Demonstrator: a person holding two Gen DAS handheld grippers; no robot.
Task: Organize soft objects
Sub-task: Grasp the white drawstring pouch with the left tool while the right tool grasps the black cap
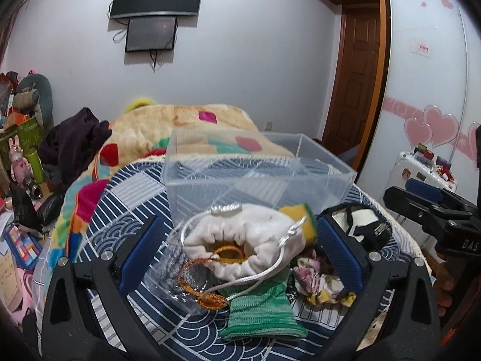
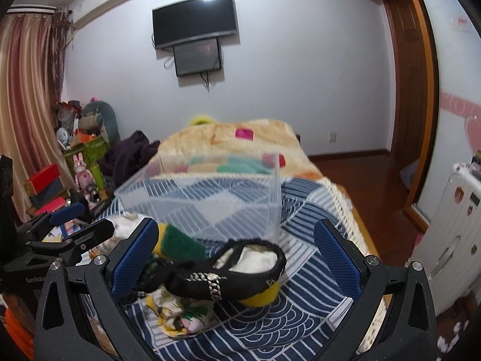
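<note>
A clear plastic box (image 1: 255, 174) stands on the blue patterned bedspread (image 1: 126, 192); it also shows in the right wrist view (image 2: 210, 198). My left gripper (image 1: 240, 240) is open around a white drawstring pouch (image 1: 240, 240) with a silver cord. A yellow-green sponge (image 1: 303, 219), a green knit cloth (image 1: 261, 310) and a floral scrunchie (image 1: 318, 282) lie beside it. My right gripper (image 2: 237, 252) is open around a black, white and yellow soft slipper (image 2: 240, 273). The sponge (image 2: 180, 243) lies by its left finger.
A clear plastic bag with an orange cord (image 1: 192, 282) lies at the pouch's left. A colourful fleece blanket (image 1: 186, 126) and dark clothes (image 1: 75, 144) cover the far bed. Clutter fills the floor at left. A white suitcase (image 2: 451, 234) stands at right.
</note>
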